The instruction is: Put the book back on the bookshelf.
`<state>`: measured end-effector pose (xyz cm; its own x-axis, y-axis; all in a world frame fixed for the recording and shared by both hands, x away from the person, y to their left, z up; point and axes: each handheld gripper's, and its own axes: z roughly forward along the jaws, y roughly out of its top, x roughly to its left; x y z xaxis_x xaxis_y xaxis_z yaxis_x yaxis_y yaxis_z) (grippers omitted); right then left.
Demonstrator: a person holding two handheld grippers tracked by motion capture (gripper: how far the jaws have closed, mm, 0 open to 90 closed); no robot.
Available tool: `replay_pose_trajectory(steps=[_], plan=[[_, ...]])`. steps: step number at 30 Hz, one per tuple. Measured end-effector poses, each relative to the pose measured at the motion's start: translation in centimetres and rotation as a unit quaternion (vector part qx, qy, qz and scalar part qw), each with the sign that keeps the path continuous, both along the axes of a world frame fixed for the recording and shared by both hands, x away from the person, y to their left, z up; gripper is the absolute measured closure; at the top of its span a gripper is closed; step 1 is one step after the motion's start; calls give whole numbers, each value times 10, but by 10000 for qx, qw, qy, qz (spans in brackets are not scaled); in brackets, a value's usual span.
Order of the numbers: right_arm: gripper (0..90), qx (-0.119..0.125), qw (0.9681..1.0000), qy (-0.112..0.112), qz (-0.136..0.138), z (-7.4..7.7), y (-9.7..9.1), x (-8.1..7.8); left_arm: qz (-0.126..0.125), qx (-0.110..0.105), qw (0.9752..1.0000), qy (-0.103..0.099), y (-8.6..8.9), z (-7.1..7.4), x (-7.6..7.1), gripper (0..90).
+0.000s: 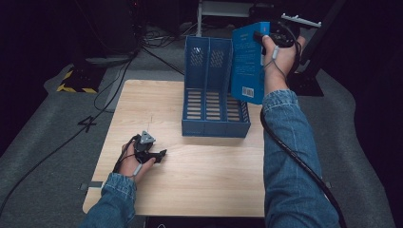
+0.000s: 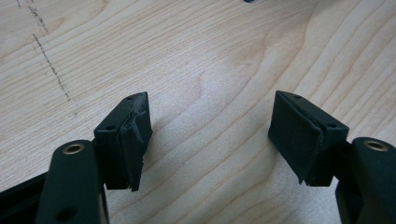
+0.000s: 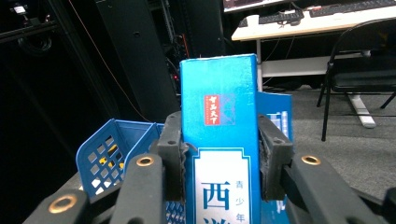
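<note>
Right gripper [image 3: 219, 170]: jaws pinching the blue book [image 3: 219, 140] by its spine.
Book: upright between the pads, above the blue file rack [image 1: 209, 90].
Left gripper [image 2: 212, 135]: jaws spread, nothing between (resting on the table [image 2: 210, 56]).
Risk: the book may swing in the narrow pinch and catch a divider.

Bare table [image 1: 204, 175] before blue file rack [image 1: 214, 111]

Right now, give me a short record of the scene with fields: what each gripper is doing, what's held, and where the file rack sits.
right gripper: shut on the spine of the book, held upright above the rack
left gripper: open, nothing between its jaws, resting low on the table
rack: blue, slotted, at the table's far side, compartments look bare
book's place: over the rack's right end, not yet in
</note>
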<state>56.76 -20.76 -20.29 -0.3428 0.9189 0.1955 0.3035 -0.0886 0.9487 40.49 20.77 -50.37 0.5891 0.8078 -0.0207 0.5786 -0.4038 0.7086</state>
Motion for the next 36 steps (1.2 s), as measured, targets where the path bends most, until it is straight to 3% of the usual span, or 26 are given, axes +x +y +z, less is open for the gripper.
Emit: replay_pose_trajectory(steps=[9, 18, 27, 33, 36], plan=[[614, 7, 9999, -100, 18, -15, 8, 6, -5, 18, 10000, -11, 0, 0, 0, 298], [614, 22, 9998, -127, 121, -15, 23, 3, -1, 24, 10000, 9, 0, 0, 0, 298], [613, -2, 9996, -191, 213, 9, 32, -12, -2, 18, 10000, 9, -1, 0, 0, 298], [613, -3, 9994, 4, 352, 31, 41, -34, 21, 35, 10000, -16, -1, 0, 1, 298], [613, 85, 9986, 119, 508, 33, 45, -34, 22, 37, 10000, -13, -2, 0, 1, 298]])
